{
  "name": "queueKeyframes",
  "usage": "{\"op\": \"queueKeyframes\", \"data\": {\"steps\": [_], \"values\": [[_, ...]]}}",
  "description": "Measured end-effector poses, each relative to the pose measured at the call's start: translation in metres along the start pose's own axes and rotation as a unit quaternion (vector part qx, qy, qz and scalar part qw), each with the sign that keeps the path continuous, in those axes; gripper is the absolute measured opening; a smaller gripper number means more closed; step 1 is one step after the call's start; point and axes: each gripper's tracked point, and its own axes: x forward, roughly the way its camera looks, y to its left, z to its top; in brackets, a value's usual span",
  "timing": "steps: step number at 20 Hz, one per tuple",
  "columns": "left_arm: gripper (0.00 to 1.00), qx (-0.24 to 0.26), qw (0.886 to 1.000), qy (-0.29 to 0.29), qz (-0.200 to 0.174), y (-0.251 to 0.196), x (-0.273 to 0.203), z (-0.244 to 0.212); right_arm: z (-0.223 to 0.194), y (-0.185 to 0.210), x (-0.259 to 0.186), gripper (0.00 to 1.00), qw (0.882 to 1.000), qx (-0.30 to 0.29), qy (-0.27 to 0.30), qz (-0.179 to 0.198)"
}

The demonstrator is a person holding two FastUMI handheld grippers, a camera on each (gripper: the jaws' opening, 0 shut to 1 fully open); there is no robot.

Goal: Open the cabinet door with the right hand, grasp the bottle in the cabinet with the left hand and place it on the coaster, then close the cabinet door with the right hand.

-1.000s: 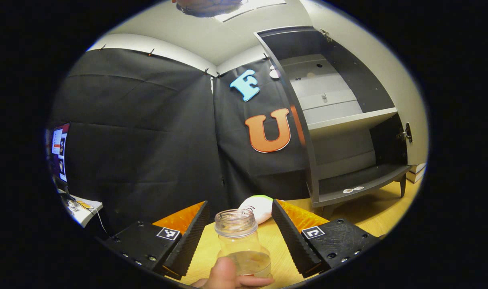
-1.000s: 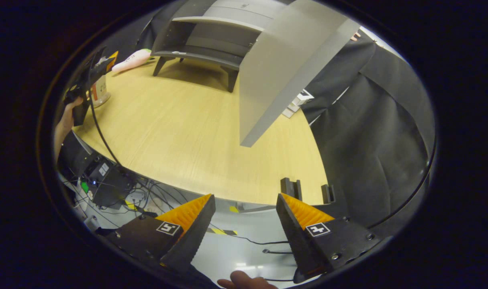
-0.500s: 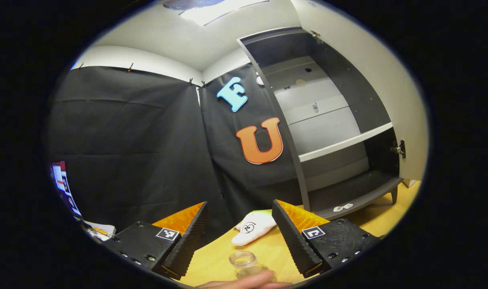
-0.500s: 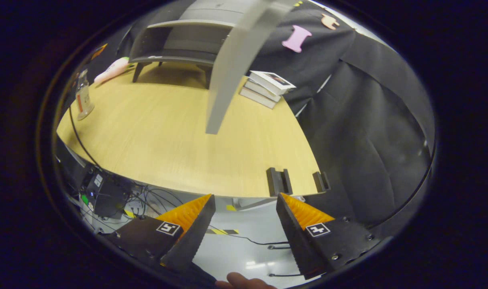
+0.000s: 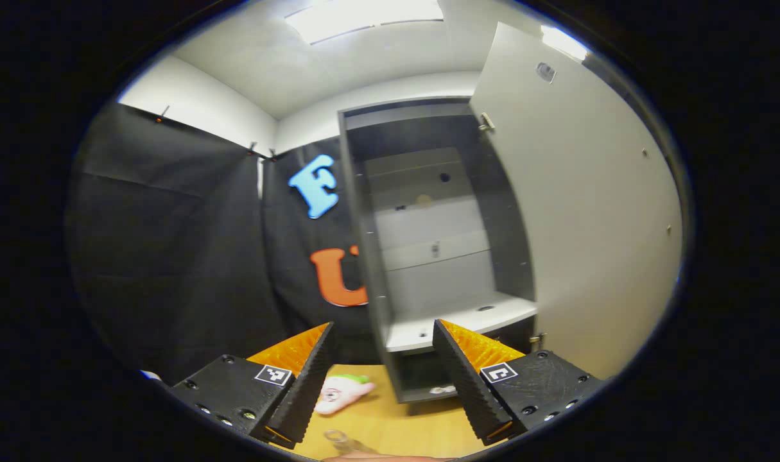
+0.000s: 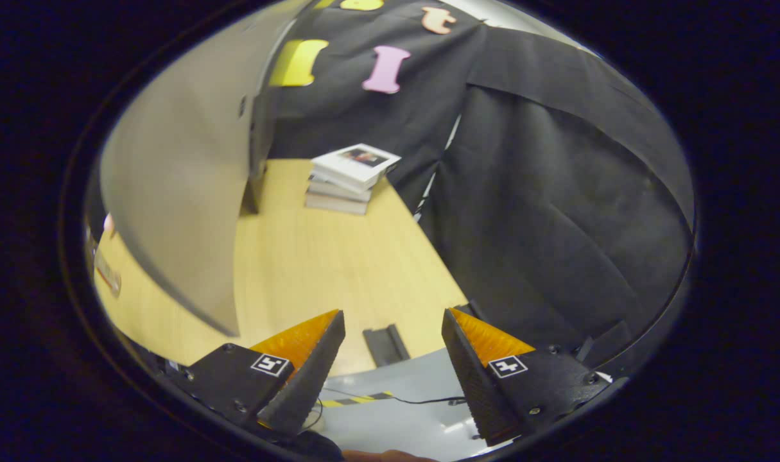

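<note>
The cabinet [image 5: 428, 256] stands open, its door [image 5: 589, 218] swung wide to the right, leaving the front of the shelf [image 5: 460, 317] unobstructed. A plush toy [image 5: 341, 393] lies on the table [image 5: 396, 427] just left of the cabinet's foot. In the right gripper view the door [image 6: 178, 186] blocks the left side; a stack of books [image 6: 348, 176] sits near the table's far edge, with bare tabletop [image 6: 319, 269] between.

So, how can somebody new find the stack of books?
Start at the open cabinet door in the right gripper view. On the wooden table just right of it, by the black cloth, lies the stack of books; nothing else there is flat, pale and layered.
</note>
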Motion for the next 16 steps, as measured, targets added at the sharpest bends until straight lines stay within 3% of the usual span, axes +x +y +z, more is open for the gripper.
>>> {"op": "queueKeyframes", "data": {"steps": [2, 3, 4, 5, 7, 9, 12, 13, 16], "values": [[0.91, -0.003, 0.999, -0.018, -0.043, -0.024, 0.005, 0.008, 0.042, -0.018, -0.019, 0.98, 0.997, 0.064, -0.036, 0.002], [0.95, -0.008, 0.998, -0.012, -0.069, -0.040, 0.007, 0.006, 0.066, -0.016, -0.027, 0.98, 0.994, 0.089, -0.062, 0.035], [0.90, -0.012, 0.997, -0.003, -0.078, -0.048, 0.010, 0.005, 0.087, -0.013, -0.034, 0.97, 0.992, 0.079, -0.069, 0.070], [0.91, -0.020, 0.996, 0.005, -0.083, -0.053, 0.014, 0.007, 0.112, -0.019, -0.045, 0.96, 0.992, 0.049, -0.084, 0.082], [0.91, -0.028, 0.996, 0.014, -0.084, -0.056, 0.025, 0.010, 0.158, -0.027, -0.072, 0.97, 0.985, -0.009, -0.129, 0.116], [0.91, -0.014, 0.996, 0.034, -0.078, -0.058, 0.041, 0.007, 0.193, -0.020, -0.110, 0.96, 0.971, -0.034, -0.152, 0.182], [0.91, -0.011, 0.996, 0.063, -0.061, -0.061, 0.057, -0.001, 0.217, 0.015, -0.163, 0.96, 0.939, -0.080, -0.173, 0.286], [0.91, -0.016, 0.996, 0.068, -0.057, -0.060, 0.059, -0.001, 0.220, 0.021, -0.170, 0.96, 0.931, -0.094, -0.182, 0.302], [0.91, -0.005, 0.998, 0.057, -0.039, -0.053, 0.062, 0.005, 0.221, 0.030, -0.174, 0.91, 0.923, -0.110, -0.194, 0.314]]}}
